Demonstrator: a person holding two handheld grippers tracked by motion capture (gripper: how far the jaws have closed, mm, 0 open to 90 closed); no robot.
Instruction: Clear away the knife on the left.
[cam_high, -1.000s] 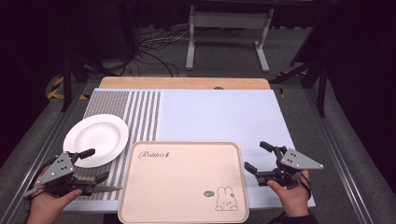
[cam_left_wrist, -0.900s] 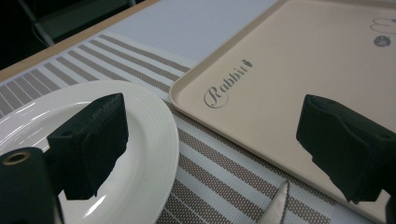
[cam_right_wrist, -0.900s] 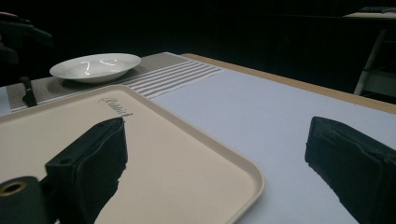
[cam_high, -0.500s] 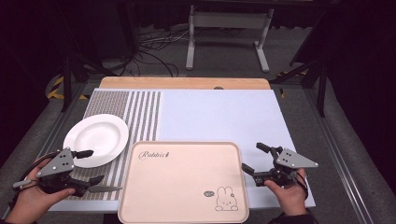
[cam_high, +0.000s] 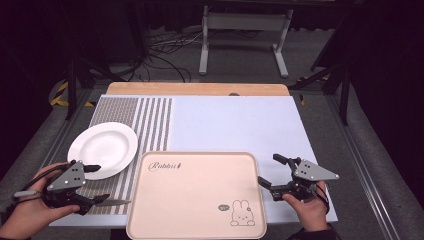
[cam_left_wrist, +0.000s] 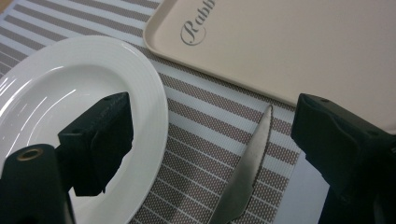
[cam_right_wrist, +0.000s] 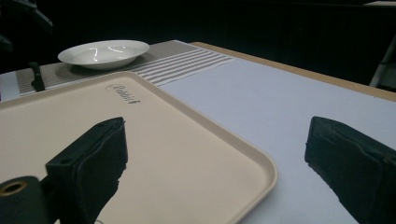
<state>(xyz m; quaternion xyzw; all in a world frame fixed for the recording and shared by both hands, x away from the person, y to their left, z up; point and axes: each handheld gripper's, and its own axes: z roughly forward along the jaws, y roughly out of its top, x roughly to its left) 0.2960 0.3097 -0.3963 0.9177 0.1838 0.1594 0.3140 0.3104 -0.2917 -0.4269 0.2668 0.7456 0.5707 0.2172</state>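
A white plate (cam_high: 102, 149) (cam_left_wrist: 70, 107) rests on a striped mat (cam_high: 150, 125) at the left. A beige tray (cam_high: 197, 195) (cam_left_wrist: 289, 46) (cam_right_wrist: 140, 140) printed with "Rabbit" lies at the table's front middle. A metal knife (cam_high: 112, 202) (cam_left_wrist: 247, 172) lies flat on the mat between plate and tray. My left gripper (cam_high: 96, 184) (cam_left_wrist: 219, 140) hovers open over the mat, one jaw above the plate's rim, the knife blade lying between the jaws untouched. My right gripper (cam_high: 270, 171) (cam_right_wrist: 215, 154) stands open beside the tray's right edge, with the tray's corner between its jaws.
A pale blue cover (cam_high: 235, 125) spreads over the table's middle and right, bare beyond the tray. The wooden far edge (cam_high: 200, 89) bounds the table. A metal stand (cam_high: 240, 30) and cables sit on the floor behind. The plate (cam_right_wrist: 105, 51) lies far off in the right gripper view.
My left gripper has shifted slightly to the left. The right gripper, knife, plate and tray have stayed where they were.
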